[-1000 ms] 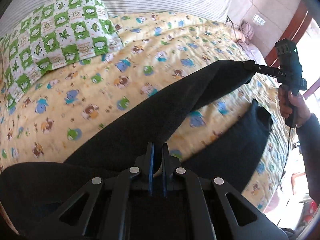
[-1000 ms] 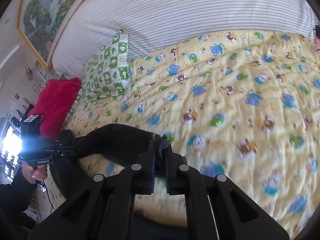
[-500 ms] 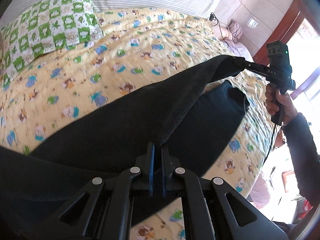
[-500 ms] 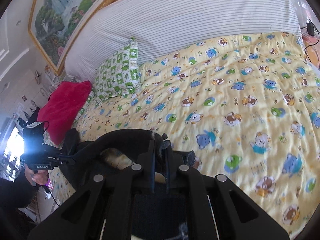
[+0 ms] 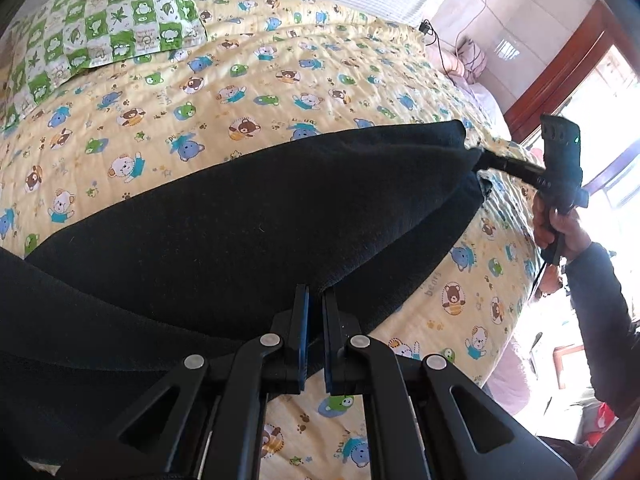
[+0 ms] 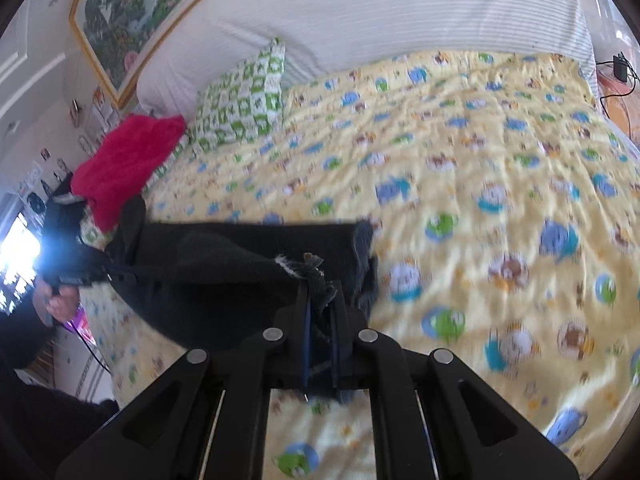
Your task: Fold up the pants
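Black pants [image 5: 248, 220] lie across the yellow cartoon quilt [image 5: 280, 80], one leg laid over the other. At the bottom of the left wrist view my left gripper [image 5: 316, 298] is shut on the near edge of the upper leg. The right gripper [image 5: 478, 160] pinches the far hem, a hand [image 5: 560, 224] gripping its handle. In the right wrist view my right gripper [image 6: 320, 292] is shut on the frayed hem of the pants [image 6: 224, 264]. The left gripper [image 6: 108, 276] holds the other end there, half lost in glare.
A green checked pillow [image 5: 100, 28] and a striped bolster [image 6: 400, 20] lie at the head of the bed. A red cushion [image 6: 128, 160] sits by the bed's left edge. A charger and cable [image 5: 426, 28] lie near the far corner. The quilt's edge [image 5: 500, 320] drops off at the right.
Both grippers carried the upper pant leg sideways and down over the lower leg. The strip of quilt once visible between the two legs is now covered.
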Motion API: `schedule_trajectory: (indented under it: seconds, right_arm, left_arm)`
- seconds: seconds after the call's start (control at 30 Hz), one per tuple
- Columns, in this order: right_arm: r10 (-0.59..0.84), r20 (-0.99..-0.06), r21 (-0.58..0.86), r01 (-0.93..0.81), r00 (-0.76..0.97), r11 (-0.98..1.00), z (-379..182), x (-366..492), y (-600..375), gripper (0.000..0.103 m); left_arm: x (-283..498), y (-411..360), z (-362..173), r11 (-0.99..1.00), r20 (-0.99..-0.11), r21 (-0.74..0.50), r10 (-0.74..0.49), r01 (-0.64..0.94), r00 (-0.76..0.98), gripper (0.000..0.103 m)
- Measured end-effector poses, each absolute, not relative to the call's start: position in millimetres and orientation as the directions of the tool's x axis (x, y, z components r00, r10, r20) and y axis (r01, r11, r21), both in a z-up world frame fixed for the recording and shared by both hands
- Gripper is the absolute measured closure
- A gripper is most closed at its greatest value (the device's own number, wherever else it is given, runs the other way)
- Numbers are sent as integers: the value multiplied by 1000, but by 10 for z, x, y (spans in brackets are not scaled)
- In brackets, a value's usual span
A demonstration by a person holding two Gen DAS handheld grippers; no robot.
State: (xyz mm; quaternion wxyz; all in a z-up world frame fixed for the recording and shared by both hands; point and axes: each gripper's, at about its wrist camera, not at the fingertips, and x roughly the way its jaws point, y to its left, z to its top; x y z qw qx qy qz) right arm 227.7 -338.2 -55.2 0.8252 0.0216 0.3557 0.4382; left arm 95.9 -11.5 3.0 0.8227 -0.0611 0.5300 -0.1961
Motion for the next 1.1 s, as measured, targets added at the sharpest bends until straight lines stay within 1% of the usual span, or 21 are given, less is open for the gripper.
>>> schedule_trajectory:
  seconds: [0.2, 0.33, 0.43, 0.5, 0.57, 0.6, 0.63, 0.7, 0.73, 0.77, 0.8, 0.83, 1.0, 1.1]
  right_arm:
    - [723, -576, 327, -704, 381, 631, -592, 2159, -3431, 95]
    - [677, -623, 282, -695, 392, 661, -686, 2121, -3363, 95]
    - [661, -635, 262, -693, 400, 672, -724, 2080, -3358, 95]
    - [653, -646, 276, -676, 395, 683, -748, 2086, -3387, 95]
    - [640, -662, 287, -658, 389, 696, -744, 2069, -3403, 88]
    - [629, -669, 280, -649, 396, 707, -728, 2046, -3406, 84]
    - [618, -676, 273, -643, 401, 716, -700, 2002, -3414, 83]
    - [615, -672, 268, -638, 414, 722, -645, 1932, -3443, 81]
    - [621, -662, 274, -635, 419, 722, -608, 1888, -3468, 78]
    - [629, -649, 286, -630, 427, 722, -567, 1844, -3503, 72]
    - [638, -633, 299, -621, 439, 724, -525, 1795, -3538, 57]
    - [644, -622, 306, -619, 445, 723, -500, 1764, -3544, 46]
    - [729, -531, 384, -645, 432, 661, -320, 1578, -3427, 46]
    - [773, -499, 417, -674, 391, 610, -254, 1525, -3170, 46]
  left_arm:
    - [861, -119, -14, 912, -846, -302, -390, 278, 363, 99]
    - [836, -152, -209, 917, -861, -296, -378, 269, 340, 99]
    - [813, -153, -263, 915, -858, -302, -383, 267, 343, 99]
    - [814, -134, -274, 913, -854, -315, -392, 260, 343, 98]
    - [810, -94, -250, 909, -847, -329, -403, 254, 347, 97]
    - [801, -71, -233, 908, -843, -337, -409, 250, 350, 93]
    - [786, -46, -221, 905, -838, -349, -418, 245, 350, 88]
    - [742, 8, -190, 900, -830, -370, -432, 232, 353, 81]
    - [706, 39, -172, 898, -825, -375, -436, 228, 359, 78]
    - [681, 64, -160, 899, -823, -376, -436, 225, 364, 78]
    - [641, 96, -146, 899, -820, -378, -436, 221, 370, 78]
    - [608, 124, -137, 899, -818, -381, -437, 217, 373, 78]
    - [425, 367, -53, 912, -811, -375, -409, 165, 419, 75]
    - [321, 606, 11, 923, -804, -369, -377, 112, 460, 70]
